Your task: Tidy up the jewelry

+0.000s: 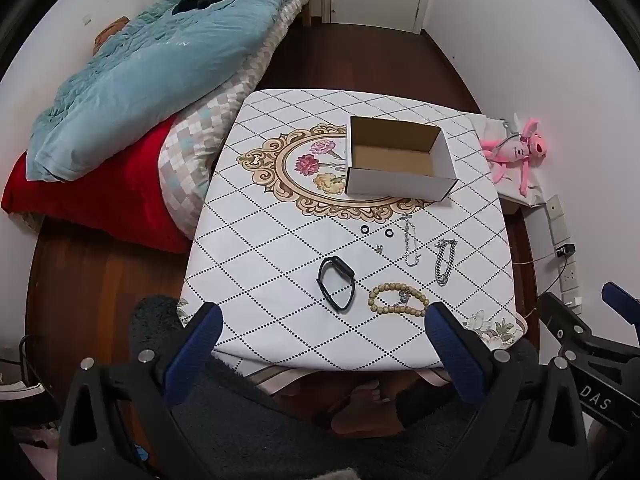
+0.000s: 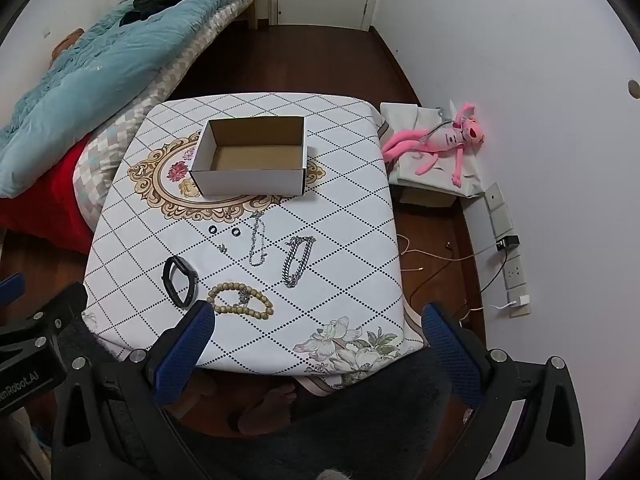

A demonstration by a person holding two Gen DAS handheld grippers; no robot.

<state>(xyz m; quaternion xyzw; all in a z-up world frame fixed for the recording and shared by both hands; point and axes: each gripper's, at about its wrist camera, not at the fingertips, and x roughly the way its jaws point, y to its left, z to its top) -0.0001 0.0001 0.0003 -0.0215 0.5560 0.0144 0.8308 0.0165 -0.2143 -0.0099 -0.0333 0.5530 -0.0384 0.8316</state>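
while both the left gripper [image 1: 322, 322] and right gripper [image 2: 318, 320] stand released, the limp, light bead bracelet [image 1: 398, 301] at lower centre likely suits a pinch across one strand.

On the worktop [image 2: 352, 216]: one open cardboard box [image 2: 250, 156]; two small black rings, one [image 2: 212, 230] beside the other [image 2: 236, 232]; one tiny silver piece [image 2: 222, 247], too small to identify; two silver chains, one thin [image 2: 257, 240], one thick [image 2: 297, 260]; one black wristband [image 2: 180, 281]; one beaded bracelet [image 2: 240, 303]; beside the worktop, one pink plush toy [image 2: 440, 140].
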